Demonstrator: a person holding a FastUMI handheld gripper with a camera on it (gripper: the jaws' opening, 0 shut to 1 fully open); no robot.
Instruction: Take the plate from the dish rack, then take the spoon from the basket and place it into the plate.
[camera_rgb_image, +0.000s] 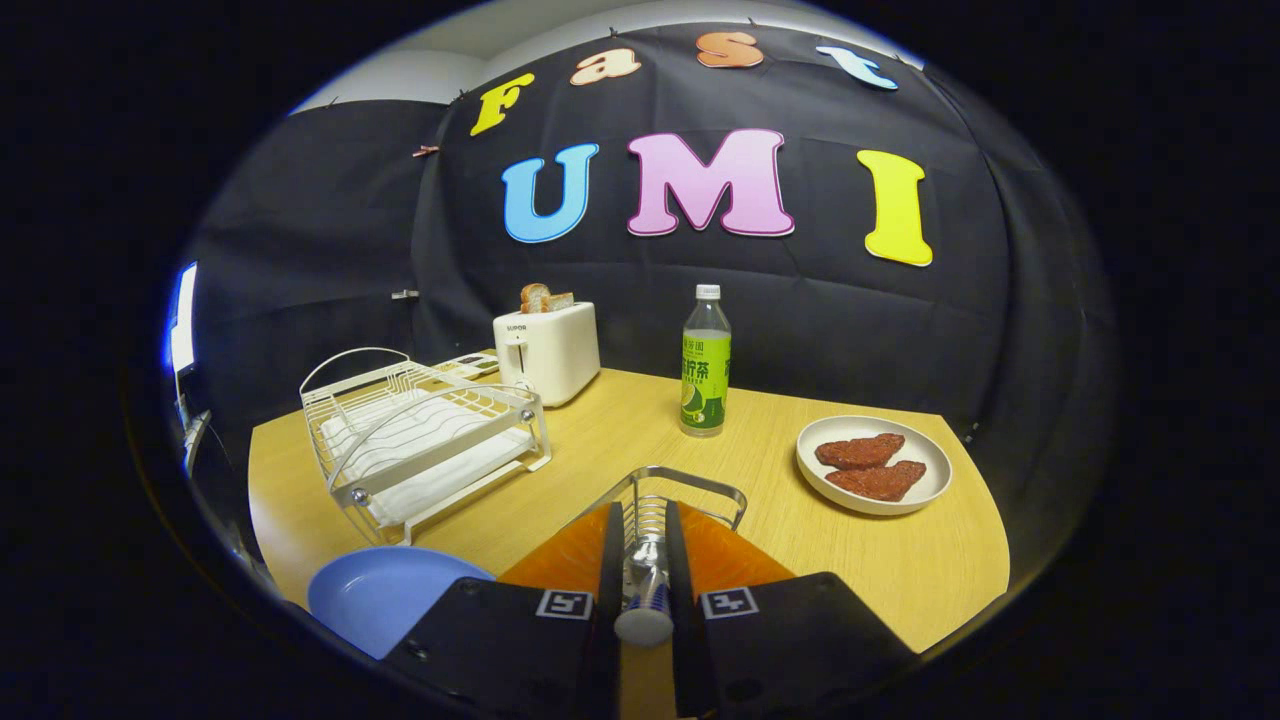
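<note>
- The gripper (645, 560) had its two fingers drawn in narrow, both pressing on the handle of the spoon (645, 600), which stood upright between them with its rounded end nearest the camera.
- Just beyond the fingers sat the wire basket (690, 490), its rim rising above the fingertips; the spoon's far end could not be made out against it.
- The blue plate (375, 600) lay flat on the wooden table (900, 570), close beside the gripper on its left and apart from the spoon.
- The white dish rack (420, 440) stood further back on the left, beyond the blue plate.
- Behind the rack was a white toaster (548, 352) with bread in its slots, and a green-labelled bottle (705, 365) stood upright beyond the basket.
- To the right lay a white dish (873, 465) holding two reddish-brown pieces.
</note>
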